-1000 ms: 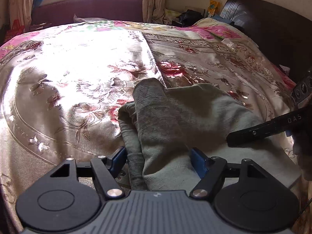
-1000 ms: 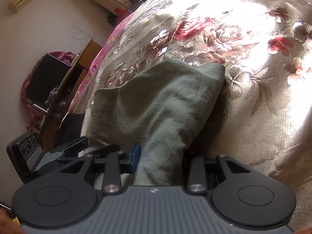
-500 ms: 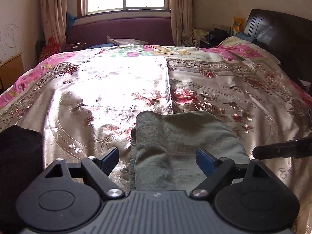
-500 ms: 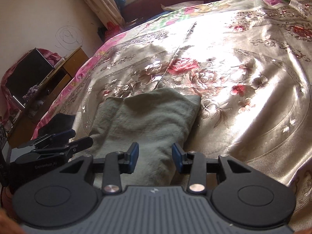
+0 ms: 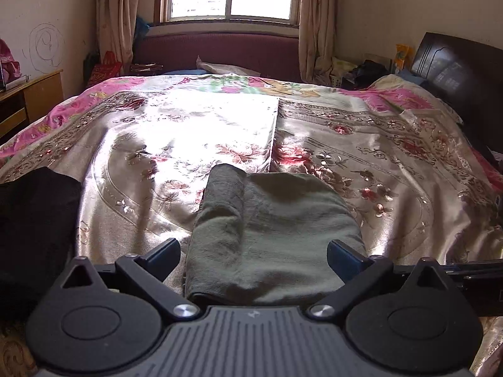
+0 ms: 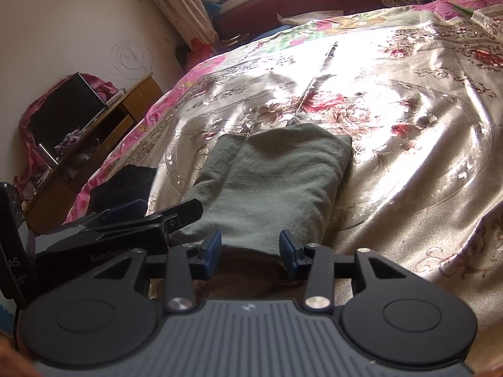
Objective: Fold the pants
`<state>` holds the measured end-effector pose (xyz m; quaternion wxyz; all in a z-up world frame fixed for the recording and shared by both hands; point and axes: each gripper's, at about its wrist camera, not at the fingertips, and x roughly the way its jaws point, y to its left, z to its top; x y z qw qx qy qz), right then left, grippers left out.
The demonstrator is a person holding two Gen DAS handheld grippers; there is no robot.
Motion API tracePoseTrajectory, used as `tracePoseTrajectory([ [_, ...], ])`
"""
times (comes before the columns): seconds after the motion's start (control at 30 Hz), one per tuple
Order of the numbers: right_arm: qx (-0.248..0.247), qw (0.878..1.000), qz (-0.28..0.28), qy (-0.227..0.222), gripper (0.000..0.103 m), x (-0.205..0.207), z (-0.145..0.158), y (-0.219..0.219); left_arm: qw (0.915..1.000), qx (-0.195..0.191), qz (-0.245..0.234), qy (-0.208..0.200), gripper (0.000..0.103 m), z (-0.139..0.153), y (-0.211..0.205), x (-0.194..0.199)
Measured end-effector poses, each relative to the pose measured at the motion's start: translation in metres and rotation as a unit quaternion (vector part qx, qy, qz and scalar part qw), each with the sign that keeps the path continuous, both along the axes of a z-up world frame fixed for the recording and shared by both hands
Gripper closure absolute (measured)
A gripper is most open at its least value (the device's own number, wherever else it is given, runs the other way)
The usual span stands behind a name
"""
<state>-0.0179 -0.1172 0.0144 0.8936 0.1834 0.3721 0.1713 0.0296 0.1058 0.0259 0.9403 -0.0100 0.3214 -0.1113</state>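
A: From the left wrist, the left gripper (image 5: 253,259) had just spread wide, nothing between its jaws, and backed off the pants (image 5: 270,232), which lay folded on the bedspread (image 5: 393,163).

B: From the right wrist, the right gripper (image 6: 250,249) had also released the cloth, half-open and empty. The fold looked finished.

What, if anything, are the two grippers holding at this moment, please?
Nothing: the left gripper and right gripper are both open, clear of the folded pants on the bed.
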Motion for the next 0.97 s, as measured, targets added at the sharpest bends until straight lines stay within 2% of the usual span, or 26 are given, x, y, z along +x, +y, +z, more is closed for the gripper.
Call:
tracePoseTrajectory([
  [0.5, -0.008, 1.0, -0.011, 0.007, 0.06, -0.023, -0.008, 0.0, 0.9998, 0.018, 0.003, 0.007, 0.0, -0.008, -0.014, -0.02],
  [0.83, -0.008, 1.0, -0.019, 0.022, 0.059, -0.025, -0.017, -0.004, 0.9978, 0.064, -0.017, -0.002, 0.0, -0.015, -0.029, -0.025],
  [0.97, -0.006, 1.0, -0.02, 0.023, 0.059, -0.024, -0.018, -0.006, 0.9978, 0.066, -0.011, 0.001, 0.0, -0.016, -0.028, -0.023],
])
